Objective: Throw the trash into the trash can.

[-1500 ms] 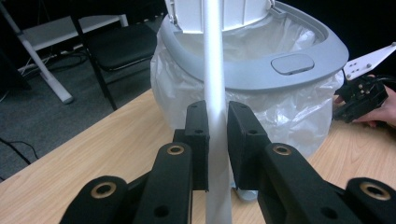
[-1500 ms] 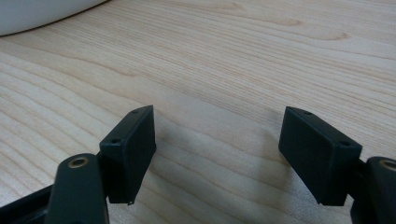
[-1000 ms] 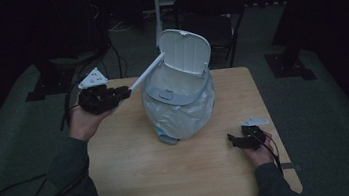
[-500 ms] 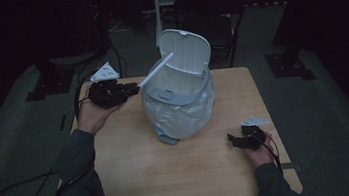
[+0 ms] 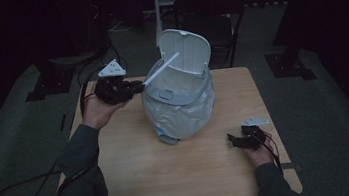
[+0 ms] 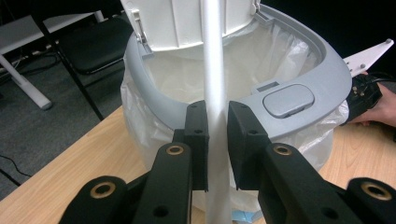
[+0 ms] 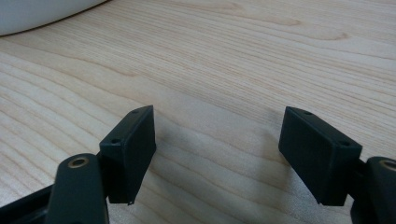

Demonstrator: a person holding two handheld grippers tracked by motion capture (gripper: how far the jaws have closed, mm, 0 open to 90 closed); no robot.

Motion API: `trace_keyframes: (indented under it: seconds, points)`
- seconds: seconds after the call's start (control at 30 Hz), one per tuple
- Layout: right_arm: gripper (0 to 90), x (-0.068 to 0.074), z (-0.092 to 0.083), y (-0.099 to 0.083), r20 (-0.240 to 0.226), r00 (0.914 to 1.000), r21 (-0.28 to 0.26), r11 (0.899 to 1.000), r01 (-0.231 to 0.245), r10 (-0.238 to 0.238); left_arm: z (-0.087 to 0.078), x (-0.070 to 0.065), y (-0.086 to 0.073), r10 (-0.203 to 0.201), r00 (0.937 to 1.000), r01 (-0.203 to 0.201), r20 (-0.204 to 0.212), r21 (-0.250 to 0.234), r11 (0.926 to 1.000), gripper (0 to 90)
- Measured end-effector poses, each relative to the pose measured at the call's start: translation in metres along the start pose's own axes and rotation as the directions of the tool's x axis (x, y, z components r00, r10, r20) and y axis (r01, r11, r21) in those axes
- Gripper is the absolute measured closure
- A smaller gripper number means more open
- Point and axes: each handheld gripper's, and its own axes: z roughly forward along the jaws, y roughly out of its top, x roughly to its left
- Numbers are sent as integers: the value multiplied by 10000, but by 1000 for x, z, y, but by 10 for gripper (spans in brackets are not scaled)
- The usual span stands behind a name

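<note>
Left gripper [image 5: 136,86]: it is clenching a long white stick [image 6: 212,70] between its pads, at the table's left edge; the stick is slanting up and rightward, its far end reaching over the bin's opening.

White stick: in the high view [image 5: 161,69] it is running from the left gripper to just in front of the raised lid [image 5: 187,51]; whether its tip is touching the lid I cannot tell.

Bin [image 5: 178,105]: it is standing mid-table with a clear plastic liner [image 6: 252,51] folded over its grey rim [image 6: 322,88], lid propped open behind.

Right gripper [image 5: 243,140]: it is resting near the table's [image 5: 182,177] right front corner, well apart from the bin, jaws spread wide with nothing between them above bare wood [image 7: 219,70].

Step in hand: the stick is being carried to the bin's mouth, seemingly for disposal.

Next move: it is calling, as I judge, for tipping the stick's far end down inside the liner before letting go, so its length does not catch on the rim or lid.
</note>
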Motion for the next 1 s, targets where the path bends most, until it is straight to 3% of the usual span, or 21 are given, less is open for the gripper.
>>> trace_keyframes:
  seconds: [1.0]
  points:
    - [263, 0, 0, 0, -1, 10000, -1, 10000, -2, 2, 15, -1, 8, 119, 9998, -123, 136, 350, 9993, 796]
